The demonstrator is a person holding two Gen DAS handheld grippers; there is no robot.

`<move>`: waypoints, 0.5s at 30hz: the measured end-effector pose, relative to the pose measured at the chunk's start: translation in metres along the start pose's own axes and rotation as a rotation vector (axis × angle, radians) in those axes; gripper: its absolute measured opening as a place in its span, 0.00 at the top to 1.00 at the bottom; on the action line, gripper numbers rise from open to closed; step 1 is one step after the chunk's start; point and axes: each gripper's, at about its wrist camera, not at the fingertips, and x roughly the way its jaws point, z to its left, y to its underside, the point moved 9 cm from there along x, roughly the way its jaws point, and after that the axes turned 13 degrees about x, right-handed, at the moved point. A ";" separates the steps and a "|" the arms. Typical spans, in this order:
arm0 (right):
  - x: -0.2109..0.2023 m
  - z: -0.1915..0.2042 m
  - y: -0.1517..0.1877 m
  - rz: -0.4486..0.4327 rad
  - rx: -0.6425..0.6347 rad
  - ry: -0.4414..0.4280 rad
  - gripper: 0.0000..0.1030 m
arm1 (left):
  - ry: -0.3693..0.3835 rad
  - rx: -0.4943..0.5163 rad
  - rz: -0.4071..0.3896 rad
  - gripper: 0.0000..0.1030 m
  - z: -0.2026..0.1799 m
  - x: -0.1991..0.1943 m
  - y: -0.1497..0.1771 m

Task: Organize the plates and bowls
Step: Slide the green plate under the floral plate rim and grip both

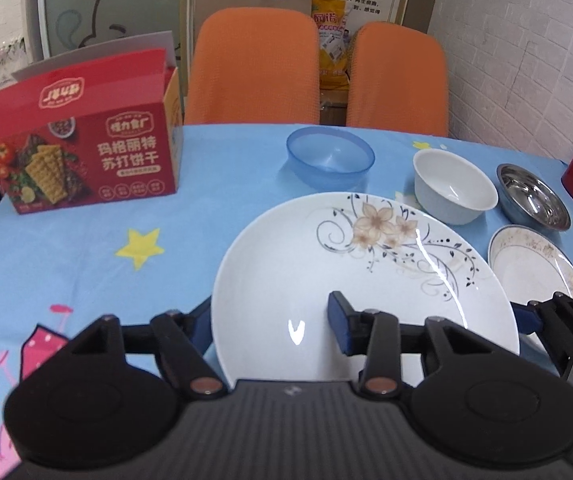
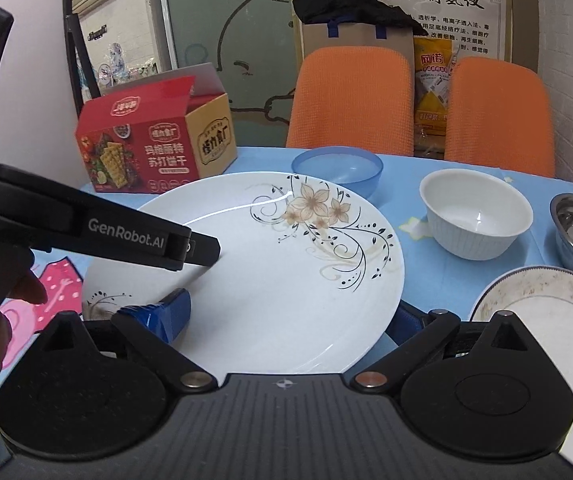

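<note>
Looks like a home dining nook: table [image 1: 86, 264] w/ kids' star-print blue cloth, two orange chairs [image 1: 254, 68] behind it, cracker box [image 1: 82, 156] on it, health-device poster [image 2: 402, 4] on wall beyond.

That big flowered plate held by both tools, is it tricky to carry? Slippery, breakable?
Probably slippery: the flowered plate has a glossy glaze with bright glints. It looks stiff and ceramic, so it likely would chip or break if dropped. It is wide and gripped only at the rim by the left tool and right tool, so it may tilt.

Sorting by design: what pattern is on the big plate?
Beige flowers with black swirls on the white big plate; clearest in right wrist view.
</note>
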 end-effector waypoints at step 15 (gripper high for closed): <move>-0.027 0.039 0.079 0.102 0.055 -0.042 0.14 | -0.025 -0.051 0.055 0.50 0.005 -0.029 0.096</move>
